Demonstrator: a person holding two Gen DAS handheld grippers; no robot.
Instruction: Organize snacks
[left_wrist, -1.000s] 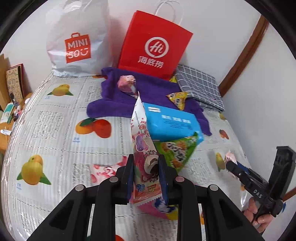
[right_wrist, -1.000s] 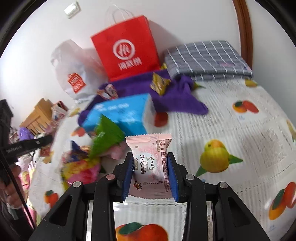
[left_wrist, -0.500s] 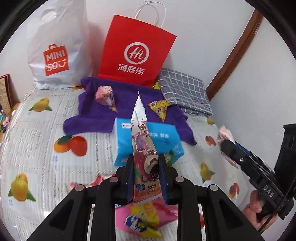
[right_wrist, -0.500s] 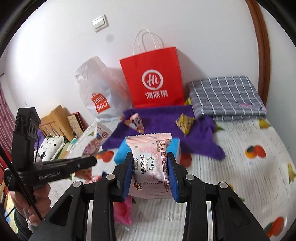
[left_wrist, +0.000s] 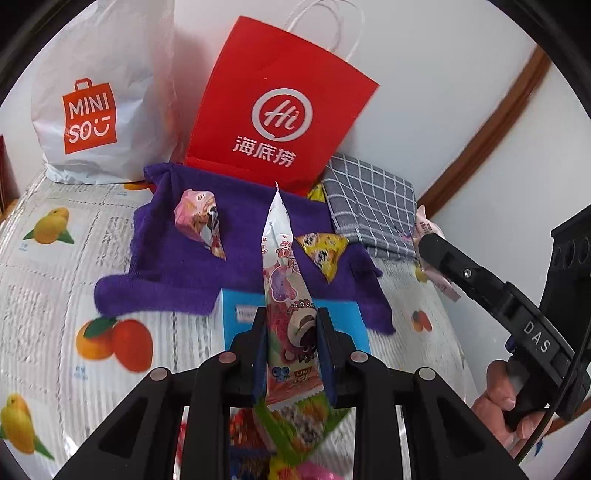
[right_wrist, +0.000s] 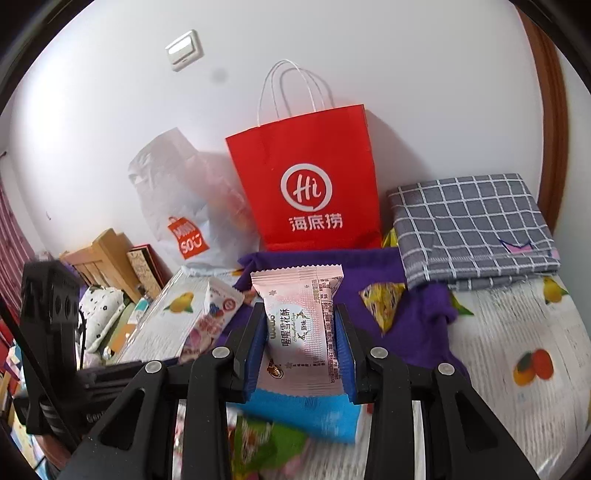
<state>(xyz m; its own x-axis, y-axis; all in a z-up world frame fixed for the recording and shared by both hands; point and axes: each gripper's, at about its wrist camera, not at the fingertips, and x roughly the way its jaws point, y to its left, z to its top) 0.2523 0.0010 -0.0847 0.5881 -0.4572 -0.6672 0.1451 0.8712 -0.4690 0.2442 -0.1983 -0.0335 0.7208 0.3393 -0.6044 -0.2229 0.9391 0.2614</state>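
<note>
A: both loaded? left gripper (left_wrist: 293, 350) is pinching the tall pink cartoon packet (left_wrist: 286, 295) edge-on, right gripper (right_wrist: 301, 343) clamped on the flat pink snack pack (right_wrist: 301, 325)

B: yep, both over the near blue box (left_wrist: 347, 317). I'd carry them far onto the purple towel (left_wrist: 177, 266), set down flat, clear of the two snacks already there, then let go

The right gripper (right_wrist: 301, 345) pinches a pink snack packet (right_wrist: 301, 328) upright between its blue pads. Behind it a red Haidilao paper bag (right_wrist: 306, 184) stands against the wall at the bed's far edge, on a purple towel (right_wrist: 417, 314), with a grey checked cloth (right_wrist: 472, 225) folded beside it.
</note>
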